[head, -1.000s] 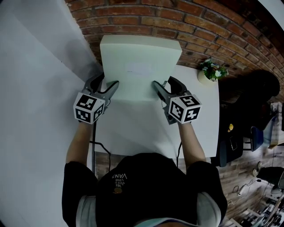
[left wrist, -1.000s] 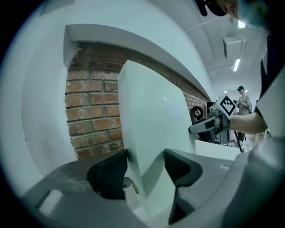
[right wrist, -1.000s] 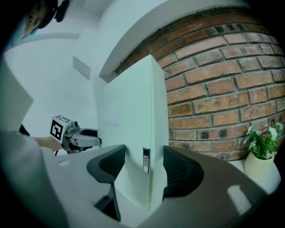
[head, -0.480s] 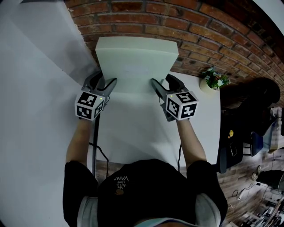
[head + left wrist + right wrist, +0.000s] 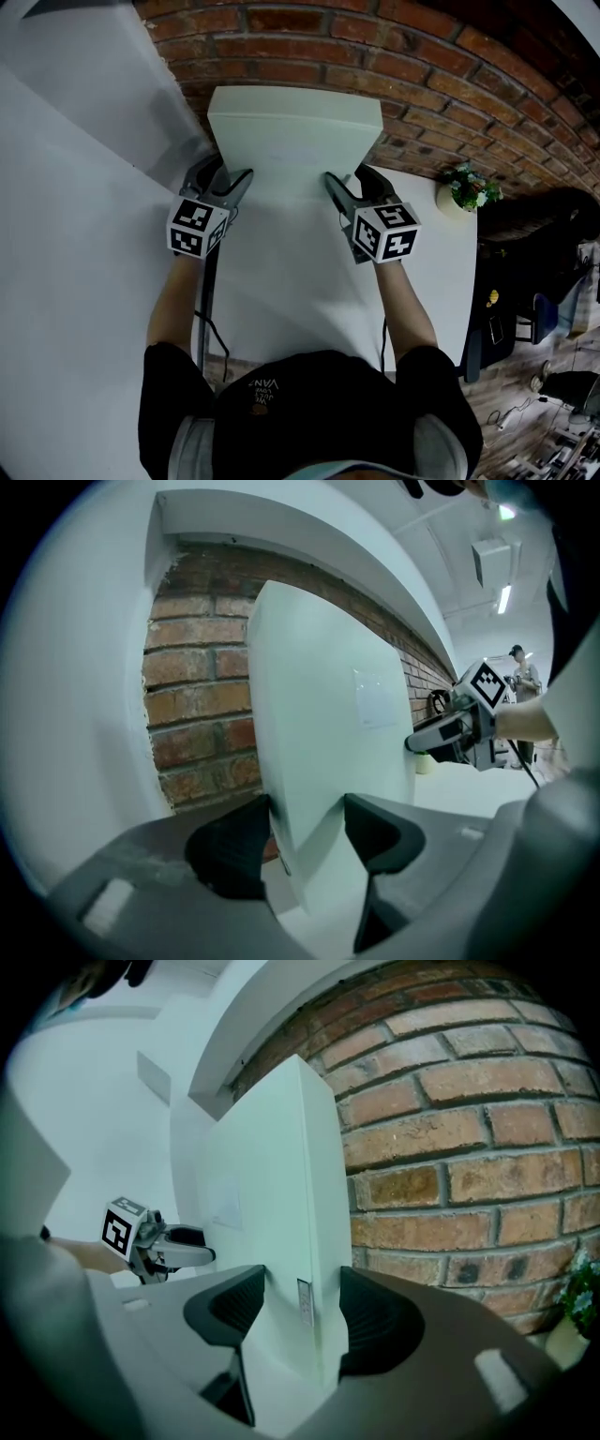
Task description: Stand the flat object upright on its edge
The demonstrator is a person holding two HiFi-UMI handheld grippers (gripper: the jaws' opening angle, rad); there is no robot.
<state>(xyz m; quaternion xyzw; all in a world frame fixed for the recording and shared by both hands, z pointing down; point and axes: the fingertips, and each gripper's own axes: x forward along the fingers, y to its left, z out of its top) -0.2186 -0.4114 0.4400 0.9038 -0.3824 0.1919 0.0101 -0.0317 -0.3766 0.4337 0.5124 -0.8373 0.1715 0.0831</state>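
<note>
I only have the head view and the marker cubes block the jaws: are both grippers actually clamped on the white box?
Observer: The left gripper is. In its own view both pads press on the left edge of the white box, one on each face.
Operator: And the right?
Observer: The right gripper is shut on the opposite edge, with its pads on either side of a small label strip on that narrow side.
Operator: Is it upright?
Observer: Nearly. In the right gripper view that narrow side rises steeply in front of the brick wall.
</note>
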